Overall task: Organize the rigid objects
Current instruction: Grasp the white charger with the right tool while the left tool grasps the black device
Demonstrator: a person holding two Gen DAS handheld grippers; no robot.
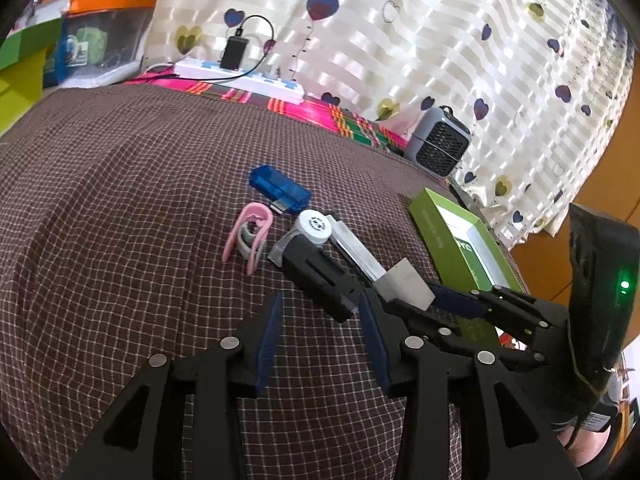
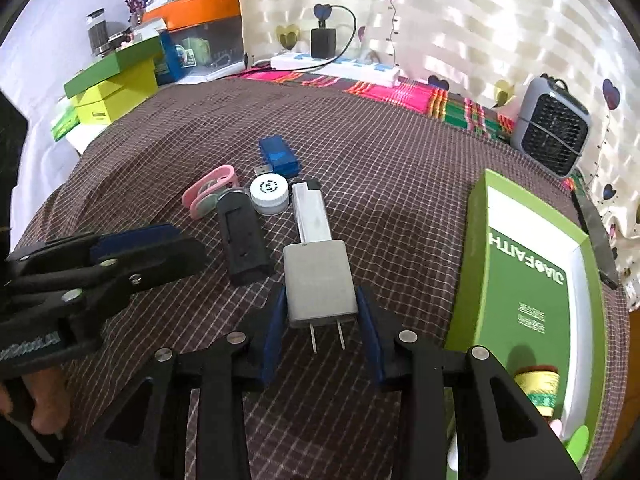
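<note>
on the checked brown cloth (image 2: 400, 168) the small things lie in a loose cluster, and from the left of the right wrist view comes the left gripper (image 2: 132, 256), hanging just above the cloth beside the cluster; the left wrist view shows its jaws spread wide with nothing between them. next lie a pink clip (image 2: 210, 196), a black rectangular case (image 2: 242, 240), a white round cap (image 2: 270, 196) and, behind it, a blue usb stick (image 2: 278, 154). a silver lighter (image 2: 310, 216) runs lengthwise, its near end touching the grey plug adapter (image 2: 320, 284), prongs pointing toward the camera. the right gripper (image 2: 322, 320) straddles that adapter, blue pads at either flank, though whether they press it or stand just off it i cannot tell. the adapter looks hard, smooth and light, probably a little slippery, so its flat side faces seem the place to hold, not the thin prongs. at the right lies an open green box (image 2: 476, 240), which looks like the likely destination, a gold spool (image 2: 538, 388) at its near end.
</note>
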